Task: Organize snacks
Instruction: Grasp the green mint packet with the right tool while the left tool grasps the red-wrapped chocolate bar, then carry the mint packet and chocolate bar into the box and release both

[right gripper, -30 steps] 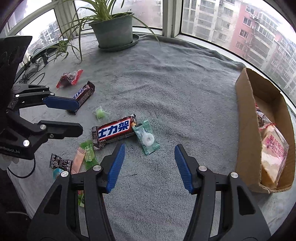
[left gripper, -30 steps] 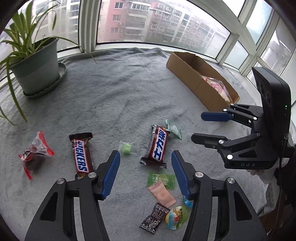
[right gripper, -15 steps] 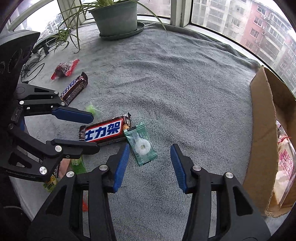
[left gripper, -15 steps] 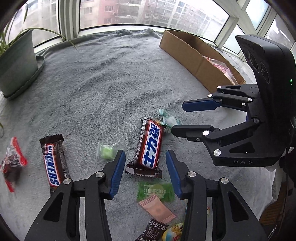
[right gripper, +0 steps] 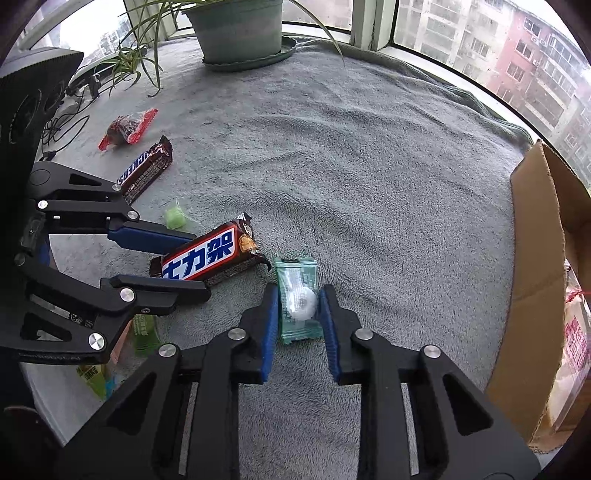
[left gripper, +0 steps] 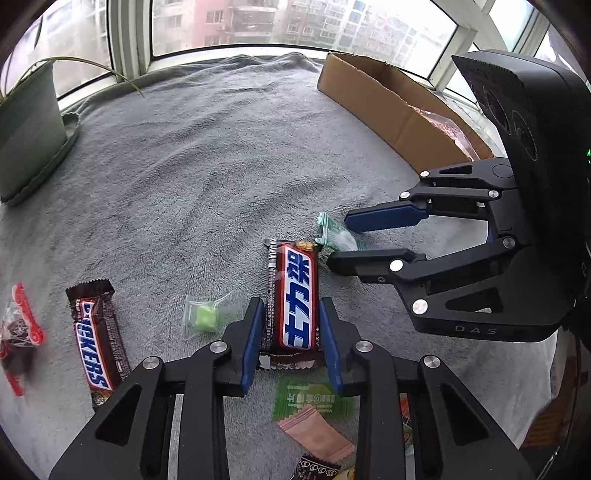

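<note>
- The left gripper (left gripper: 291, 328) is sitting low at the bottom centre of its own view, its blue-padded fingers (left gripper: 252, 341) narrowed until they are lying along both long edges of the brown, red and white chocolate bar with Chinese lettering (left gripper: 293, 301); the bar is lying flat on the grey fleecy blanket (left gripper: 207, 166).
- The right gripper (right gripper: 298, 314) is showing at the bottom centre of its view, fingers drawn in tight against the sides of the pale green see-through sachet holding a white ring-shaped sweet (right gripper: 298, 295); the sachet is resting on the blanket, its far end almost touching the end of the chocolate bar.
- Whether either pair of pads is actually pressing in, I cannot tell; both snacks are looking flat on the cloth.
- In the left view, the brown Snickers bar (left gripper: 96, 345) is lying at lower left, with a red-edged clear packet of dark sweets (left gripper: 18, 332) at the far left edge.
- A small clear wrapper with a lime green cube (left gripper: 202, 318) is lying between the Snickers and the gripped bar.
- A green printed sachet (left gripper: 306, 400) and a pink ridged sachet (left gripper: 317, 434) are lying under the left gripper at the bottom.
- The open brown cardboard box (right gripper: 535, 258) is standing at the right edge of the right view, a clear bag with red print (right gripper: 574, 343) inside it.
- A grey-green plant pot on a saucer (right gripper: 240, 29) is standing at the top of the right view.
</note>
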The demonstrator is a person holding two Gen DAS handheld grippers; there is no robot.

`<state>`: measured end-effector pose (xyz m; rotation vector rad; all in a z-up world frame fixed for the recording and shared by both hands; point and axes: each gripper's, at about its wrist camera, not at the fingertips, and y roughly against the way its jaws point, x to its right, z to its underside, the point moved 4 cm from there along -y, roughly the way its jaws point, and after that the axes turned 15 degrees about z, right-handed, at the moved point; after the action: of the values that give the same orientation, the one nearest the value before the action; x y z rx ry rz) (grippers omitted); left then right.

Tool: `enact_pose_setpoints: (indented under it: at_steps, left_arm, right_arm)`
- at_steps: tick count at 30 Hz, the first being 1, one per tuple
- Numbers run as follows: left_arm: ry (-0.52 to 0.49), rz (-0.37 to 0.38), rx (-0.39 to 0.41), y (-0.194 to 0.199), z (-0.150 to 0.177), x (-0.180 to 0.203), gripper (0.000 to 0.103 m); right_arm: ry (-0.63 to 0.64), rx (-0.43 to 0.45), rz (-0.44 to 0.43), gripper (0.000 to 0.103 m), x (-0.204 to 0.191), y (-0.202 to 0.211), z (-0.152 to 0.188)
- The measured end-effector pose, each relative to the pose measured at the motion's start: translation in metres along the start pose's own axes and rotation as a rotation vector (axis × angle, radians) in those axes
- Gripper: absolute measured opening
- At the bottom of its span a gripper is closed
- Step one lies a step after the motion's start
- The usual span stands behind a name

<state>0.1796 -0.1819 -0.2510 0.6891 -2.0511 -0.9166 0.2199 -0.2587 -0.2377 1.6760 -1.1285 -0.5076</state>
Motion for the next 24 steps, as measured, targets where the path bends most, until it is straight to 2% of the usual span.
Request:
enact_pose_setpoints:
  at_steps: [11,18,24]
  left_arm:
    - [0.058,0.011,0.039,0.007,0.004,-0.007,0.027]
    - [0.075,0.013,0.074,0.023,0.002,-0.007,0.027]
    - [0.053,0.03,0.11,0.037,-0.012,0.004,0.027]
  right_arm:
    - [-0.04,0.013,0.0,0.02,0.002,0.006,0.002]
    - [-0.097,0.066,0.002,0.02,0.015,0.031,0.0]
    - [-0.161,0.128,0.022,0.02,0.037,0.06,-0.001]
